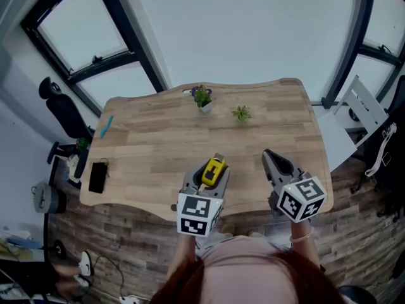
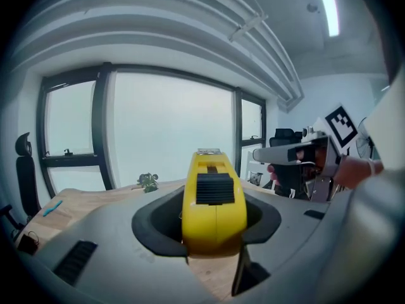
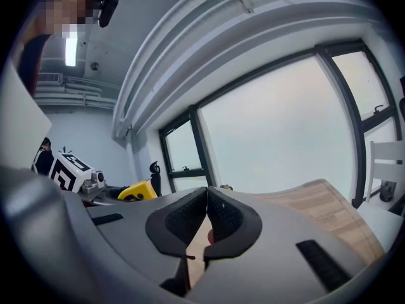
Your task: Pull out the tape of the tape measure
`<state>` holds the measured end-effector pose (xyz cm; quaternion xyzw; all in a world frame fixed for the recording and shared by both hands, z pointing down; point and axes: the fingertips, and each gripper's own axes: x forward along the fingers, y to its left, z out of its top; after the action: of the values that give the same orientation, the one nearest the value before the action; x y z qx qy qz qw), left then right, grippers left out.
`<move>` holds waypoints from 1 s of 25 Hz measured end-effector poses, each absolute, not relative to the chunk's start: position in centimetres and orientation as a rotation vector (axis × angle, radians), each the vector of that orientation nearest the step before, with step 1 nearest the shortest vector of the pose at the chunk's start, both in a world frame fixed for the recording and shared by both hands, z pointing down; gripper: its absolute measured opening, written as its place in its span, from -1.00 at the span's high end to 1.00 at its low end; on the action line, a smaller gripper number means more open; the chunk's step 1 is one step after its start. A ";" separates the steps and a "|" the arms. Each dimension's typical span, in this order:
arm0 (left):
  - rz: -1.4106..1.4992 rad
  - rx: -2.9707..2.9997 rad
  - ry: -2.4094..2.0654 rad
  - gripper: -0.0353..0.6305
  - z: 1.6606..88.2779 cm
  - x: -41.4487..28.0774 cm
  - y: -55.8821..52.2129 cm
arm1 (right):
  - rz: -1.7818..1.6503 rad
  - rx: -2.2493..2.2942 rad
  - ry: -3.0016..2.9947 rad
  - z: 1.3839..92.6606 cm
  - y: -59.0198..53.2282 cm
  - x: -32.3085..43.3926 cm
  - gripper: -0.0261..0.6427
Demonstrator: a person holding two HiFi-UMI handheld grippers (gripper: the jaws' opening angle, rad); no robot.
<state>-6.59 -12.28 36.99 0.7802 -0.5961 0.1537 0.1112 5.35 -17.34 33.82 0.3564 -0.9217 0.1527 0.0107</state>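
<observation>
From above, the person stands at the near edge of a wooden table (image 1: 158,147) with a tong in each hand, both raised over that edge. The left gripper (image 1: 207,177) has the yellow tape measure (image 1: 215,168) clamped between its jaws, which stand fairly wide around the case. No tape can be seen drawn out of it. The right gripper (image 1: 269,156) is just to the right of it and apart from it, with its jaws closed to a point and nothing in them. Two small plants (image 1: 202,97) sit near the far edge of the table. A blue pen (image 1: 106,126) and a flat black object (image 1: 98,177) lie at the left end. A black chair (image 1: 60,109) stands off to the left and a white chair (image 1: 364,109) to the right, with large windows beyond.

In the left gripper view, the tape measure fills the middle. It is upright and edge-on, with its black slide button facing the camera and a dark pad pressed against each side. The right gripper hangs at the right with its marker cube showing.

In the right gripper view, the two pads meet at their tips and hold nothing, with only a thin slit lower down showing wood. The yellow case and the left gripper's cube show at the left, and the tabletop runs off to the right.
</observation>
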 end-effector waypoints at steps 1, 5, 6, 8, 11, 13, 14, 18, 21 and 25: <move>0.448 2.286 -1.760 0.36 36.8 -6.4 -12.0 | 0.471 1.124 -2.888 33.4 -17.1 5.8 0.92; 0.436 2.282 -1.780 0.36 35.8 -5.2 -11.0 | 0.416 1.179 -2.910 32.3 -16.0 7.6 0.92; 0.438 2.283 -1.779 0.36 35.6 -4.9 -10.7 | 0.398 1.189 -2.912 32.0 -15.7 8.0 0.92; 0.436 2.294 -1.777 0.36 35.0 -3.9 -10.2 | 0.372 1.200 -2.924 31.5 -15.3 8.7 0.92; 0.431 2.311 -1.783 0.36 34.4 -2.7 -9.5 | 0.340 1.193 -2.954 30.8 -14.4 9.7 0.92; 0.423 2.318 -1.788 0.36 34.1 -2.0 -8.9 | 0.320 1.188 -2.967 30.4 -13.9 10.5 0.92; 0.418 2.321 -1.792 0.36 34.0 -1.6 -8.7 | 0.309 1.189 -2.971 30.2 -13.6 10.9 0.92; 0.414 2.325 -1.807 0.36 33.6 -0.4 -8.0 | 0.260 1.191 -2.965 29.6 -13.1 12.3 0.92; 0.402 2.328 -1.810 0.36 33.5 0.2 -7.7 | 0.252 1.171 -2.987 29.2 -12.7 13.0 0.92; 0.395 2.312 -1.828 0.36 33.9 0.6 -7.4 | 0.210 1.158 -2.984 29.0 -12.4 13.7 0.92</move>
<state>0.57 -7.40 33.92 0.7747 -0.6126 0.1324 0.0838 13.67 -12.42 29.02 0.3607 -0.9298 0.0655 -0.0331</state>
